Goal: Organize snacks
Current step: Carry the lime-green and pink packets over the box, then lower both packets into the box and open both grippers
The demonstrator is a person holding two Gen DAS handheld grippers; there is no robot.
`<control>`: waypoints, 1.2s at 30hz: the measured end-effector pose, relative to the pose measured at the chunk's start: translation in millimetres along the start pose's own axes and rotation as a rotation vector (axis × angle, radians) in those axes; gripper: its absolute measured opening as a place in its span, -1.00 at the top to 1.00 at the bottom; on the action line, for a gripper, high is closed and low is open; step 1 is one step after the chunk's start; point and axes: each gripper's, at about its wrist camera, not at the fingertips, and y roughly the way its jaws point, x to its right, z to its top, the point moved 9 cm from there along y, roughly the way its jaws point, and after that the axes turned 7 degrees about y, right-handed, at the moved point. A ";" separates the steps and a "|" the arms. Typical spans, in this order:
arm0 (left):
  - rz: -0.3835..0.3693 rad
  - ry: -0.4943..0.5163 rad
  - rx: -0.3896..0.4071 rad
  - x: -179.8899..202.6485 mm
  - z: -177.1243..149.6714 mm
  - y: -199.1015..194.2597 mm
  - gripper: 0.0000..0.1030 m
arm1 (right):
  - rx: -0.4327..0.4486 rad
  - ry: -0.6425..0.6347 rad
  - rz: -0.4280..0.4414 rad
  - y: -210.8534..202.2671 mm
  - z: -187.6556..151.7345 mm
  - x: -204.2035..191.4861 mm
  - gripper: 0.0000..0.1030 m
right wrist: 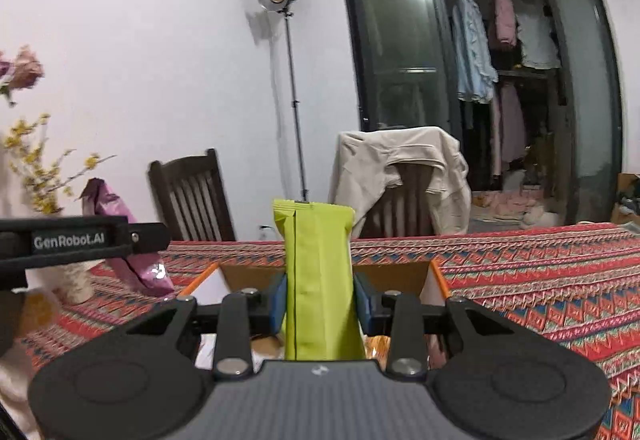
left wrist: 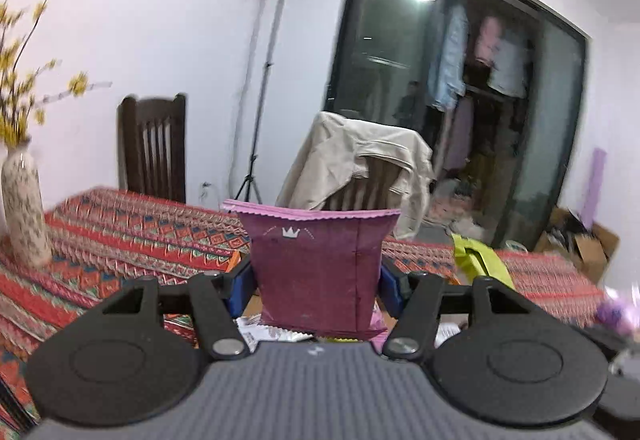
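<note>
Both grippers are mid-carry, each with 1 snack lifted clear of the bench (right wrist: 540,272), which is covered in a red patterned cloth.

The left gripper (left wrist: 316,280) has its fingers (left wrist: 240,282) closed on a purple snack packet (left wrist: 316,272), which stands upright between them with its crimped top edge above the fingertips. The right gripper (right wrist: 320,300) has its fingers (right wrist: 278,300) closed on a yellow-green snack packet (right wrist: 318,280), also upright, seam facing the camera.

Just beyond and below the right fingers sits an open cardboard box (right wrist: 434,276) with orange-edged flaps, its mouth facing up. This is probably where the snacks go. The next move likely calls for lowering each packet into the box and then opening the fingers.

Room to move: the box flaps stand to either side of the right fingers and could catch a packet corner. The 2 grippers are close together, the left one just to the left of the right fingers. A vase (left wrist: 22,208) stands far left of the left fingers. The bench beyond and to the right is open.
</note>
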 end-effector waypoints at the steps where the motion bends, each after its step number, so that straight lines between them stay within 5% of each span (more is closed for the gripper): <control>1: 0.019 -0.022 -0.008 -2.4 -0.9 9.8 -0.21 | -0.007 0.014 -0.005 10.2 1.0 0.2 0.34; 8: 0.107 -0.026 -0.105 -25.2 -44.9 68.8 -0.21 | -0.010 0.024 -0.044 51.4 -13.2 9.4 0.34; 17: 0.113 0.032 -0.134 -22.7 -62.0 77.8 -0.22 | -0.055 0.059 -0.010 79.7 -40.4 23.7 0.33; 19: 0.121 0.053 -0.114 -20.5 -61.7 74.8 -0.36 | -0.074 0.069 -0.004 81.7 -45.1 25.1 0.31; 21: 0.135 0.056 -0.092 -19.0 -58.8 70.1 -0.78 | -0.088 0.076 0.005 82.7 -48.4 26.3 0.28; 22: 0.140 0.055 -0.076 -18.5 -57.0 66.8 -0.84 | -0.090 0.079 0.004 82.1 -49.1 27.1 0.27; 26: 0.148 0.019 -0.046 -23.7 -52.8 58.3 -1.00 | -0.076 0.104 0.008 75.7 -48.2 29.5 -0.52; 29: 0.142 0.000 -0.029 -26.0 -49.2 52.7 -1.00 | -0.048 0.116 0.006 70.6 -46.0 32.5 -0.88; 36: 0.149 0.001 -0.021 -26.2 -44.9 46.4 -1.00 | -0.036 0.138 -0.006 68.2 -44.7 38.2 -1.00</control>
